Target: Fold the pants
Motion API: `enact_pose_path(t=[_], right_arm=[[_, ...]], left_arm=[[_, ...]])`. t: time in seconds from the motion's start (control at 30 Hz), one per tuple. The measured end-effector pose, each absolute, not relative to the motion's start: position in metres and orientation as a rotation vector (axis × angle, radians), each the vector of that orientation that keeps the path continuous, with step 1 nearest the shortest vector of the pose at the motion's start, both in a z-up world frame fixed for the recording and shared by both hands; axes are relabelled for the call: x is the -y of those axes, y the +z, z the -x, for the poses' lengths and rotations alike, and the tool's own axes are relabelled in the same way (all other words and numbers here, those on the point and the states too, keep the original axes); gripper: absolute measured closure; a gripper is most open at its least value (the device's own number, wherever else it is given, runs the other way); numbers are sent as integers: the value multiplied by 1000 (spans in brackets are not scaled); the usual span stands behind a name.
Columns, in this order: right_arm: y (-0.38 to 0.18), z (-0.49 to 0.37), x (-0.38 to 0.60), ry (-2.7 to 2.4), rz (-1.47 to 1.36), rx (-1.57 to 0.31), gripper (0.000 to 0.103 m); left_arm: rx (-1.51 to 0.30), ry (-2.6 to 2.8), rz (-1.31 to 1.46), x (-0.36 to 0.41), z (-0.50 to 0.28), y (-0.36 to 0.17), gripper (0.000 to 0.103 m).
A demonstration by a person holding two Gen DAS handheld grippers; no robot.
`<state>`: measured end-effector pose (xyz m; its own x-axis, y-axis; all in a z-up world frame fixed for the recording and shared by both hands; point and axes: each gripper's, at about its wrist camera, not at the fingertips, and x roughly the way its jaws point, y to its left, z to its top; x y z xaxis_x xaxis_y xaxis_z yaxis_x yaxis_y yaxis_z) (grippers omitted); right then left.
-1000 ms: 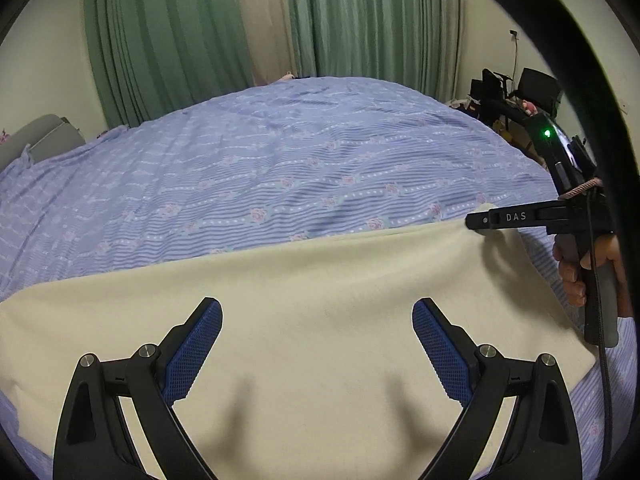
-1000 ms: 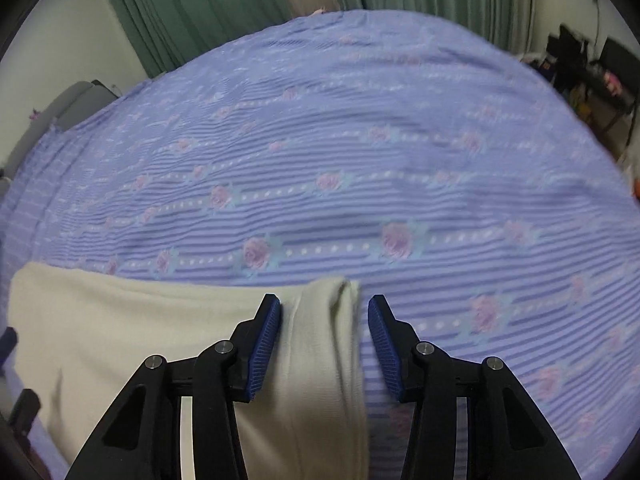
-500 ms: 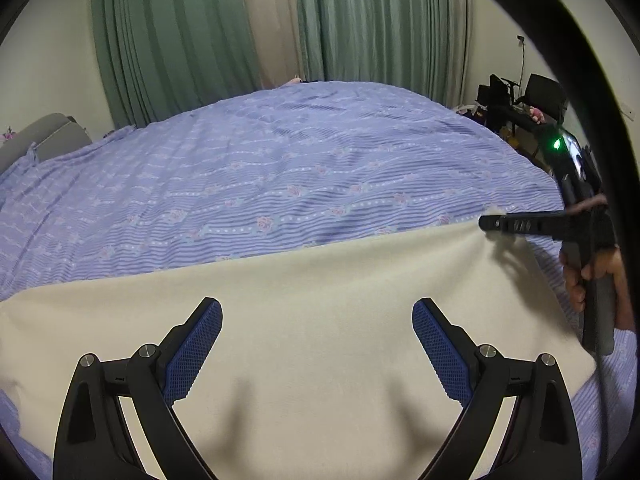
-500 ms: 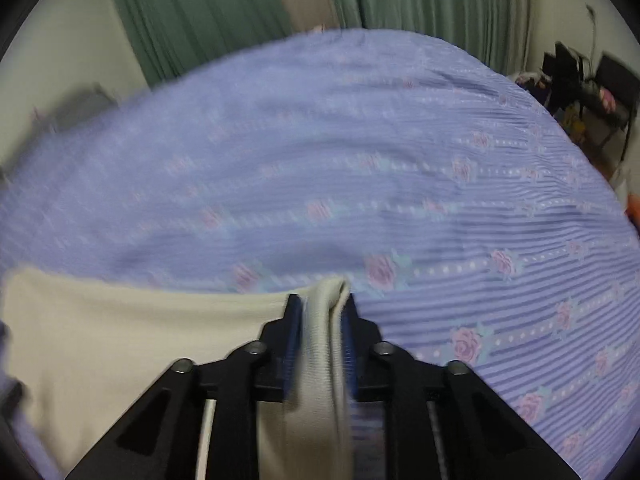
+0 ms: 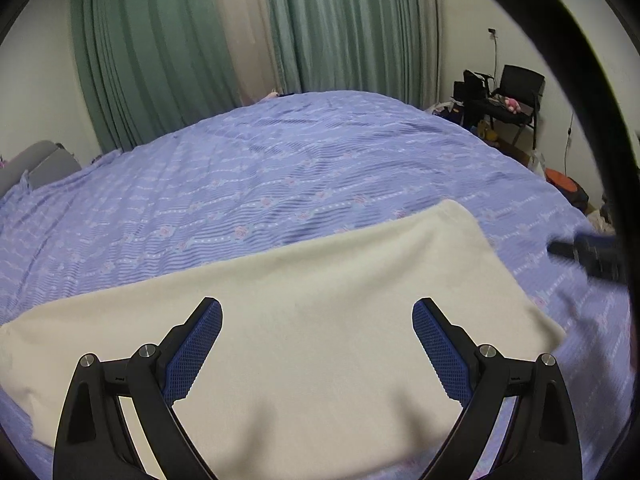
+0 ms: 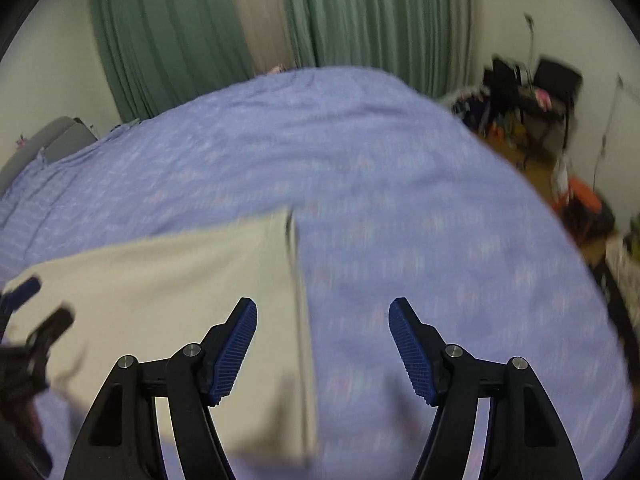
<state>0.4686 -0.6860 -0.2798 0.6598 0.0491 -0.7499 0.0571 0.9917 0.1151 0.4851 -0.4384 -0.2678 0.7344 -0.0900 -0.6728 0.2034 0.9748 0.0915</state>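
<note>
The cream pants [image 5: 320,320] lie flat on the bed [image 5: 280,168]. They look soft, light and limp, best pinched at an edge or corner. Above them the left hand-held gripper [image 5: 317,344] gapes empty; the right hand-held gripper [image 6: 322,344] is opening, holding nothing.

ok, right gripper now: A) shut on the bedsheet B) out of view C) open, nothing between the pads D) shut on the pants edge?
C: the right gripper is opening, pads wide apart and clear of the pants, which lie flat on the bed.
</note>
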Motion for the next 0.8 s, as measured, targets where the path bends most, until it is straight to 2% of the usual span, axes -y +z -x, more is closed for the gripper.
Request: enact_pose_path(t=[0.2, 0.3, 0.4, 0.43, 0.47, 0.57, 0.7, 0.8], right_arm=[[-316, -421, 687, -27, -331, -964, 38], [-331, -418, 689, -38, -464, -996, 48], [-343, -421, 694, -22, -566, -1017, 73], [-343, -421, 694, -17, -573, -1011, 86], [-341, -421, 694, -13, -554, -1000, 95], [-320, -416, 693, -47, -441, -936, 97], [-341, -419, 697, -79, -452, -1017, 97], [-340, -415, 694, -109, -423, -987, 94]], left_arm=[[-780, -209, -181, 453, -468, -274, 6], [-792, -221, -172, 459, -463, -273, 6], [-795, -225, -168, 460, -463, -270, 6], [-794, -225, -164, 461, -462, -269, 6], [-792, -227, -161, 462, -461, -267, 6], [-781, -233, -145, 465, -459, -263, 6], [-791, -238, -147, 470, -458, -264, 6], [-782, -237, -158, 472, -454, -264, 6]])
